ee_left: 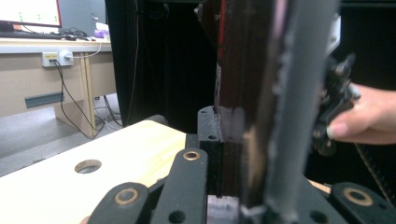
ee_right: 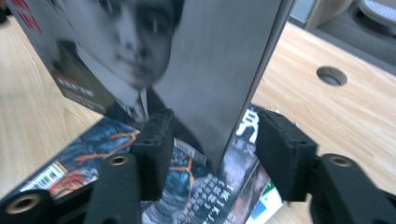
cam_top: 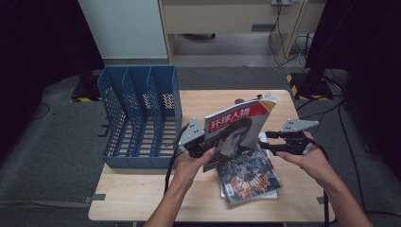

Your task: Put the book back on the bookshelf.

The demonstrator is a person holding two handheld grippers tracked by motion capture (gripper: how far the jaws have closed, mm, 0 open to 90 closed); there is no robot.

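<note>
Magazine (cam_top: 234, 132) stands upright (left tongs (cam_top: 201, 147) clamping it) above the stack (cam_top: 248, 177).

office or lab: desk (ee_left: 42, 46), monitor (ee_left: 28, 11), wall sockets (ee_left: 56, 57), cables (cam_top: 283, 42).

On the raised magazine (cam_top: 236, 130), white Chinese characters reading 环球人物 are printed across a red band along the top of the cover, as seen in the high view. In the right gripper view, parts of red characters are seen at the upper left corner of that cover, too cut off to be read. On the dark magazine (ee_right: 201, 196) lying flat on the table, a line of white Chinese characters is printed near its lower edge, but it is too blurred to be made out. A barcode label (ee_right: 58, 170) is carried on that cover, its digits illegible.
</note>
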